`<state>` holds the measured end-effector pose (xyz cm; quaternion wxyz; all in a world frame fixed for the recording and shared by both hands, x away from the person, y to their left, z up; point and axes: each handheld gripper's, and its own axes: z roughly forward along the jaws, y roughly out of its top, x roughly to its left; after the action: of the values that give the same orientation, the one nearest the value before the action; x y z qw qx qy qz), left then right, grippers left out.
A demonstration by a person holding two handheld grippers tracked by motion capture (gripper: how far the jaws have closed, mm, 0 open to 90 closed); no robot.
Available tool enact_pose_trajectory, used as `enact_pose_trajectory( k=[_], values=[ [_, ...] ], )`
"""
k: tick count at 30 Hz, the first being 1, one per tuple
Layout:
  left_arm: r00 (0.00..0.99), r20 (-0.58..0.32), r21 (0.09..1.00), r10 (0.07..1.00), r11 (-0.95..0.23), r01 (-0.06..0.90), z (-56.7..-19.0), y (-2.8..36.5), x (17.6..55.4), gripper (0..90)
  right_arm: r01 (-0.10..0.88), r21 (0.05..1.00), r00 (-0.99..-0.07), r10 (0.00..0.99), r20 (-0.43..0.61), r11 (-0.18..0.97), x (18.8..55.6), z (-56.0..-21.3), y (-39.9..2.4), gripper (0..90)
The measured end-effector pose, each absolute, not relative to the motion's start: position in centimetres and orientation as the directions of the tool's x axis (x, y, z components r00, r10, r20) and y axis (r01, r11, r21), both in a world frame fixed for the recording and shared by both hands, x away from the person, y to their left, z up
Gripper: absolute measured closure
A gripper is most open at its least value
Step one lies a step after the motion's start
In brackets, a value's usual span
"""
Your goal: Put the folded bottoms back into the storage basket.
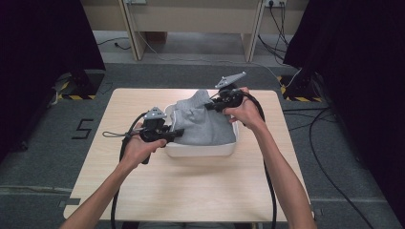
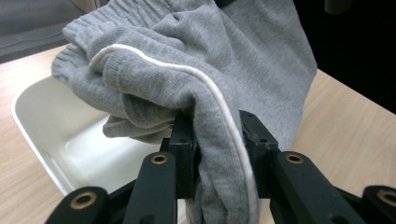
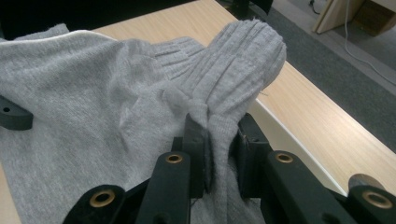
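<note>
Grey carpeted room, wooden table, white tub

A black figure "5" is showing on the grey floor, just left of the desk; nothing else is reading clearly.

A heather-grey knitted garment, edged with a thin white piping line and ribbed at its hem, fills a glossy white tub on a pale wood-grain table. The left gripper and right gripper are matte black with brass-coloured rivets, each topped by a grey plate.
</note>
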<state>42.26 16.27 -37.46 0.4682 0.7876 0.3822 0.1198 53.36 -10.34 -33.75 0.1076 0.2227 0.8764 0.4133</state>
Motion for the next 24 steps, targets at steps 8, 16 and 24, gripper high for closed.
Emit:
enact_pose_trajectory(
  k=[8, 16, 24],
  values=[
    [0.657, -0.157, 0.814, 0.738, -0.28, 0.509, -39.0, 15.8, 43.8, 69.1, 0.337, 0.761, -0.86, 0.509, 0.01, 0.555, 54.8, -35.1, -10.5, 77.8],
    [0.638, -0.158, 0.796, 0.754, -0.285, 0.534, -40.5, 15.7, 44.8, 69.1, 0.357, 0.743, -0.851, 0.525, 0.009, 0.566, 55.8, -36.7, -10.1, 77.8],
    [0.617, -0.169, 0.772, 0.769, -0.286, 0.568, -42.4, 16.0, 45.6, 69.0, 0.377, 0.72, -0.848, 0.53, 0.015, 0.583, 56.6, -38.5, -9.2, 77.7]
  ],
)
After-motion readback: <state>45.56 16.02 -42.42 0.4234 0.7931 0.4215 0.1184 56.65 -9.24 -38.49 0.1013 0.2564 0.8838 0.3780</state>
